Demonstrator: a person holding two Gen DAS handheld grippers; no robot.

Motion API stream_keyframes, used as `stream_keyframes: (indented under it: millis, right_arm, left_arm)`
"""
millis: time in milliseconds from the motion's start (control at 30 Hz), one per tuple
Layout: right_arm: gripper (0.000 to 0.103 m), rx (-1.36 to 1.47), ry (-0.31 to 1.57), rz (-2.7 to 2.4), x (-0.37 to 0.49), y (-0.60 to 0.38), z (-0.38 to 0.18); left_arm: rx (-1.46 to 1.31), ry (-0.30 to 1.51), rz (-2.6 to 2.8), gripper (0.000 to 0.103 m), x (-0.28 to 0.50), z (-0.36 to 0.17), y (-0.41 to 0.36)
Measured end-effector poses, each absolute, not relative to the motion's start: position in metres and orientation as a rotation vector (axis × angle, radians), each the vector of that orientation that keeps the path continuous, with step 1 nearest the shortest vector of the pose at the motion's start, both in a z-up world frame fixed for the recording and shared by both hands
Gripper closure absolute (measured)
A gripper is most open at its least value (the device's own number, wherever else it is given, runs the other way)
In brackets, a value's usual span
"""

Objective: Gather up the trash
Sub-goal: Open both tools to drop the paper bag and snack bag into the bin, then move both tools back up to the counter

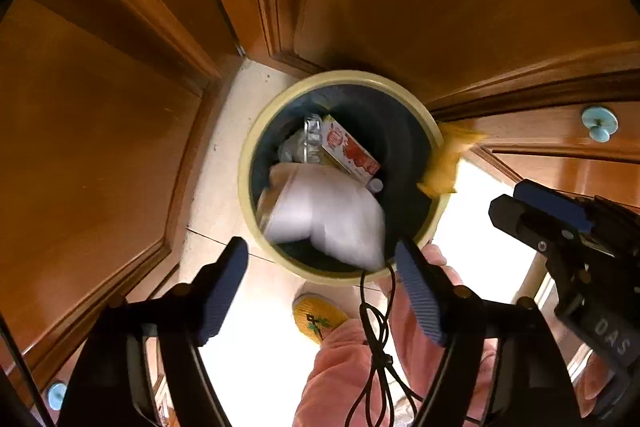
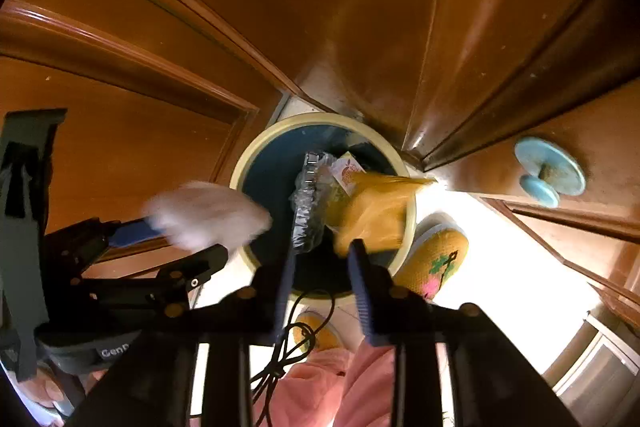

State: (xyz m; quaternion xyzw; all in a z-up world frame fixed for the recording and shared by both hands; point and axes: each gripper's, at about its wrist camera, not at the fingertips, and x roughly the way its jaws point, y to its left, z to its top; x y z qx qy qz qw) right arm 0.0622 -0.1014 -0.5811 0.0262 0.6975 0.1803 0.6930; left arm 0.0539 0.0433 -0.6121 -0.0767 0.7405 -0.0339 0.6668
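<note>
A round bin with a cream rim stands on the floor in a wooden corner. Inside lie a red-and-white juice carton and a foil tray. My left gripper is open above the bin; a blurred white crumpled wad is in the air just below its fingers, free of them. My right gripper is open over the bin; a blurred yellow wrapper hangs at the bin's right rim, ahead of its fingers.
Wooden cabinet doors close in on all sides, one with a light blue knob. The person's yellow slippers and pink trousers stand by the bin. A black cable dangles below.
</note>
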Motion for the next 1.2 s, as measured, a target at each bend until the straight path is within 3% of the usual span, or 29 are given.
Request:
stream_keyframes:
  millis: [233, 433, 900, 1200]
  right_arm:
    - [0.068, 0.075, 1.559, 0.424, 0.055, -0.103, -0.567]
    - [0.068, 0.064, 1.527, 0.481, 0.042, -0.101, -0.51]
    - [0.068, 0.095, 1.236, 0.57, 0.029, -0.124, -0.25]
    - [0.064, 0.18, 1.054, 0.508, 0.044, -0.163, -0.133]
  left_arm:
    - [-0.147, 1.686, -0.062, 0.02, 0.051, -0.603, 0.035]
    - [-0.168, 1.648, -0.065, 0.02, 0.042, -0.554, 0.035]
    - [-0.12, 1.334, -0.144, 0.02, 0.024, -0.286, 0.031]
    - [-0.025, 1.067, -0.175, 0.017, 0.052, -0.135, 0.023]
